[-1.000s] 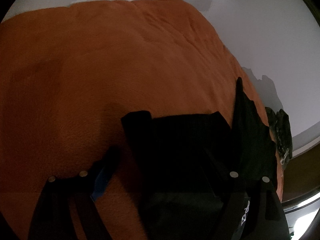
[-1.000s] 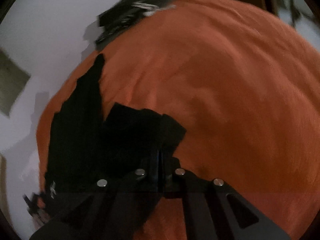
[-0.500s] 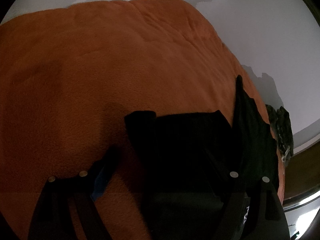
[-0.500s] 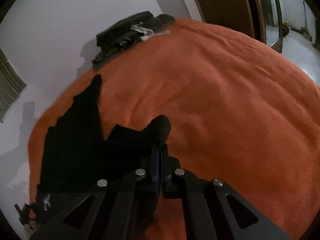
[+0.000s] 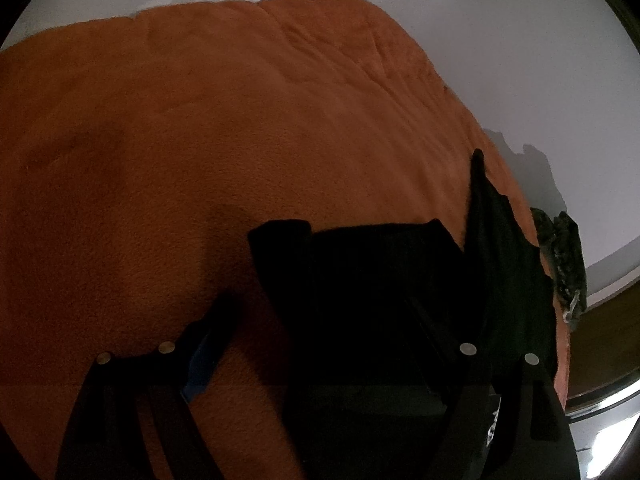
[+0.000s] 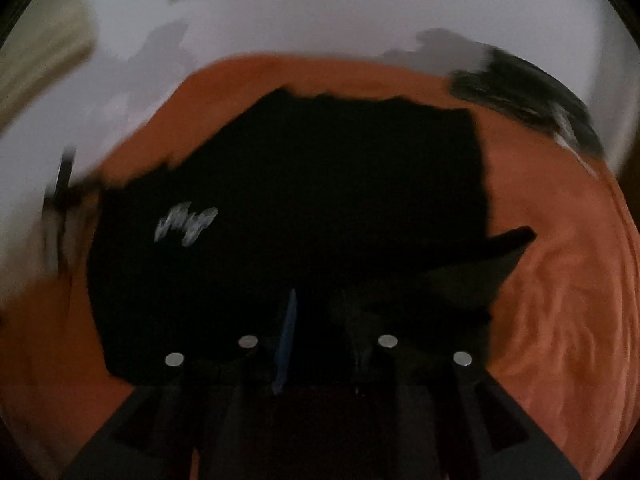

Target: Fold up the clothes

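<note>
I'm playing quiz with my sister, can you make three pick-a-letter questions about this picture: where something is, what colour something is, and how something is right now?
1. Where does the black garment lie?
A. on the orange blanket
B. on a wooden chair
C. in a basket

2. What colour is the small print on the garment?
A. red
B. white
C. yellow

3. How does the left gripper stand?
A. clamped shut
B. wide open
C. out of view

Answers:
1. A, orange fabric shows on all sides of the garment.
2. B, a pale white mark stands out on the black cloth.
3. B, its fingers sit far apart in the left wrist view.
</note>
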